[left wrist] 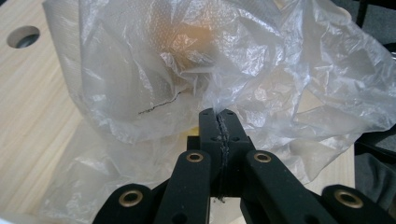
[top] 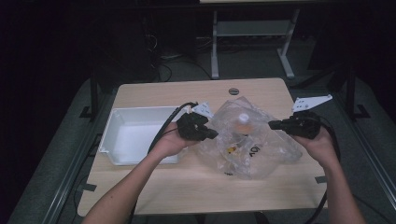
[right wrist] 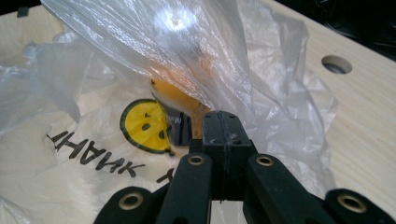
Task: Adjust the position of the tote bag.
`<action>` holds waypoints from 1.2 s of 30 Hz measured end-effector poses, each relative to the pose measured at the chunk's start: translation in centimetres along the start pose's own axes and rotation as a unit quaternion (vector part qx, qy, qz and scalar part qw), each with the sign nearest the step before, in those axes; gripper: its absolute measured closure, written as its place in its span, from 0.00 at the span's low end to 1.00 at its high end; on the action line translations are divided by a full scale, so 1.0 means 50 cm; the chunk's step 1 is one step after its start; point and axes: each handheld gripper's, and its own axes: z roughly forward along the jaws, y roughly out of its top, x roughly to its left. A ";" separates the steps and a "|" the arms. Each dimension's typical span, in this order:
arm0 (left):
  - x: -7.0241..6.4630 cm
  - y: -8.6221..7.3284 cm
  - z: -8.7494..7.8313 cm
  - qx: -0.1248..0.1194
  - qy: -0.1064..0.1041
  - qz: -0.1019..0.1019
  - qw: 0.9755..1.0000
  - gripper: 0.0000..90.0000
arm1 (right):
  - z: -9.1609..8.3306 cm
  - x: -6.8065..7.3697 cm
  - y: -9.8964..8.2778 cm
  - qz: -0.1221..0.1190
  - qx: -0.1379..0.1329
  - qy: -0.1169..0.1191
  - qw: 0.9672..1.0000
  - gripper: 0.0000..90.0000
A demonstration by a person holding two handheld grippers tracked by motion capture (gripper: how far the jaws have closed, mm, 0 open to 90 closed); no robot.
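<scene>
Wooden table (top: 140, 184) carries our crinkled clear plastic bag (top: 261, 140), right of the white tray (top: 122, 122). We clamp our left gripper (left wrist: 218, 116) on its film; our right gripper (right wrist: 221, 117) pinches the opposite side.

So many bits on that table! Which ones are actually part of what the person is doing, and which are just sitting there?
In use:
- clear plastic bag, pinched on both sides
- left gripper, jaws shut on the bag
- right gripper, jaws shut on the bag
- orange-capped item inside the bag

Lying about:
- white bin, left of the bag
- table underneath
</scene>
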 end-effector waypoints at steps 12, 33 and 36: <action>0.039 0.012 -0.019 -0.005 0.014 -0.005 1.000 1.00 | -0.007 -0.019 0.040 0.001 -0.016 0.006 1.000 1.00; 0.102 -0.006 0.009 -0.020 0.030 -0.051 0.998 1.00 | 0.032 -0.068 0.060 0.046 -0.043 0.031 0.998 1.00; 0.107 -0.011 0.019 -0.020 0.030 -0.057 0.998 1.00 | 0.042 -0.073 0.058 0.053 -0.039 0.030 0.997 1.00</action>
